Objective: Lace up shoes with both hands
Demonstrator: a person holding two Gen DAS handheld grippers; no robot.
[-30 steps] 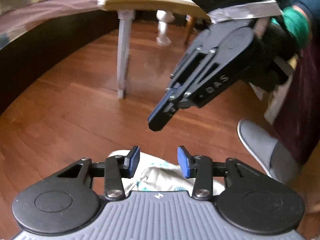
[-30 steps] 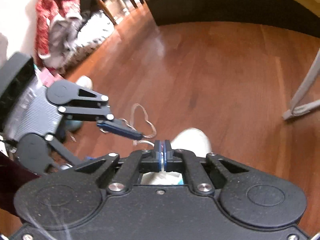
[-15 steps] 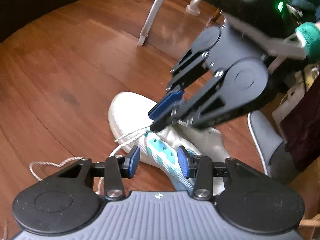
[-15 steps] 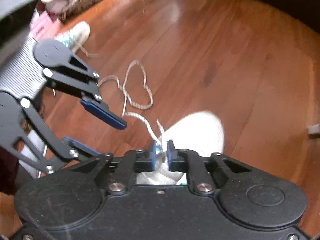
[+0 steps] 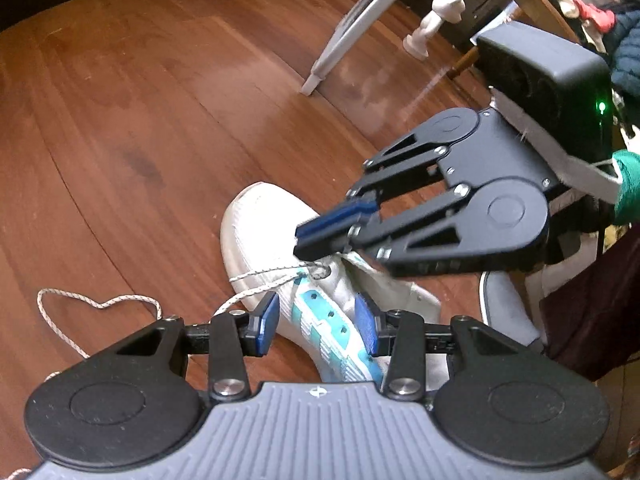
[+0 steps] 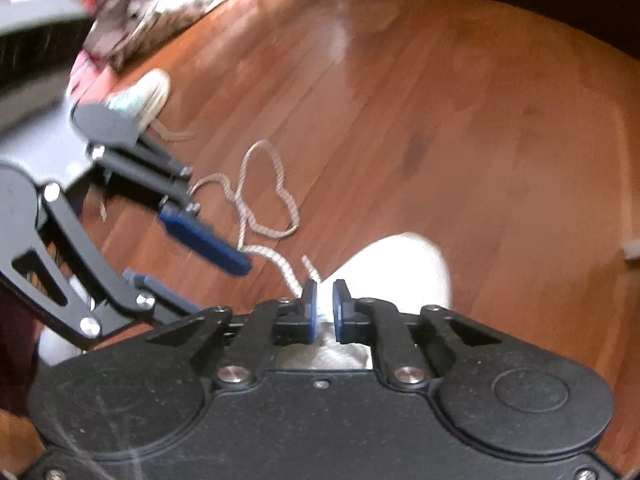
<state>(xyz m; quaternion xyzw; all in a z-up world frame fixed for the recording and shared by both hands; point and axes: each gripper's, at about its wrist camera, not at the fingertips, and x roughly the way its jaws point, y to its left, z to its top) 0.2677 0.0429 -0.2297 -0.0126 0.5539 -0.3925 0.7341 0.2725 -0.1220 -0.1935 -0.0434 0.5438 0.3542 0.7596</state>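
The lace (image 5: 96,304) loops on the floor (image 5: 160,100) at left. My left claw (image 5: 316,322) hangs open over the white shoe (image 5: 260,232). My right claw (image 5: 316,236) is closing at the top eyelet, nothing gripped between its pads.

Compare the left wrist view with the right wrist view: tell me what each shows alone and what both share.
Left wrist only: the white sneaker's teal-striped side, a grey slipper, a pale table leg.

Right wrist only: a second pale sneaker by a blurred clothes pile.

Both: the white sneaker, its loose white lace on the wooden floor, and both claws.
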